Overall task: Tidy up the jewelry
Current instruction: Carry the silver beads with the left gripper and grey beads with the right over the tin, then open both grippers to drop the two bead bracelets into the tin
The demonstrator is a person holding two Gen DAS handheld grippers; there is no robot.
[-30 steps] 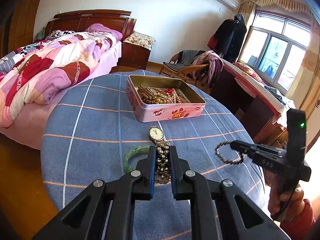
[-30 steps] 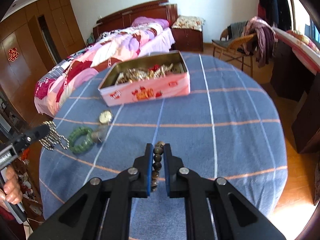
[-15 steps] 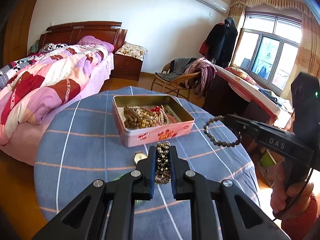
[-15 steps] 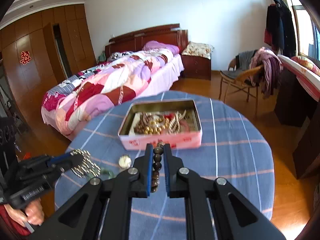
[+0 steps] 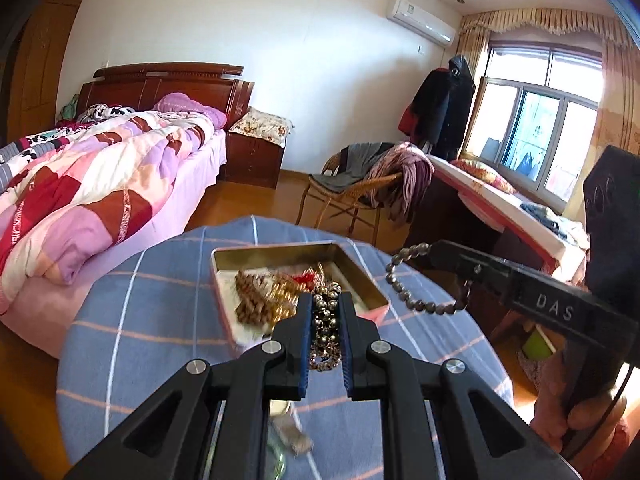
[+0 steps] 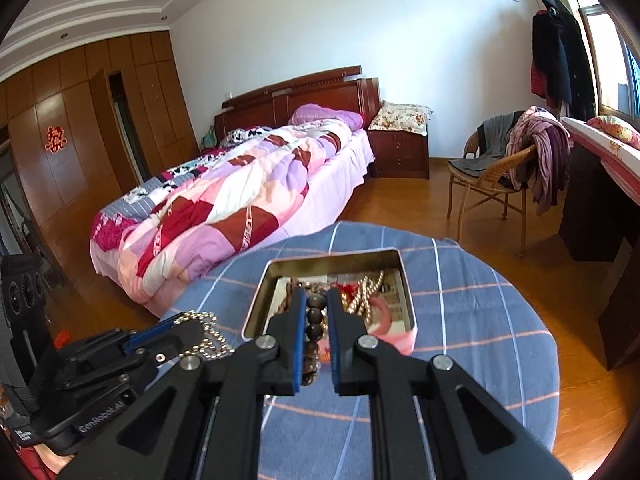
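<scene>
My left gripper (image 5: 325, 300) is shut on a metal bead chain (image 5: 326, 330), held in the air just in front of the open pink tin (image 5: 362, 280) that holds several pieces of jewelry. My right gripper (image 6: 316, 296) is shut on a dark bead bracelet (image 6: 315, 326), raised over the near edge of the same tin (image 6: 406, 280). In the left wrist view the right gripper (image 5: 430, 249) shows at the right with the bracelet (image 5: 416, 300) hanging as a loop. In the right wrist view the left gripper (image 6: 176, 326) shows at the lower left with the chain (image 6: 204, 338).
The round table has a blue checked cloth (image 6: 480, 320). A watch (image 5: 290, 434) and a green bangle (image 5: 280, 460) lie on it below my left gripper. A bed (image 6: 240, 208), a wicker chair (image 6: 496, 184) and a dark desk (image 6: 592, 208) stand around the table.
Both grippers have risen off the cloth with their jewelry and moved forward toward the tin. The watch and green bangle stay behind on the cloth.
</scene>
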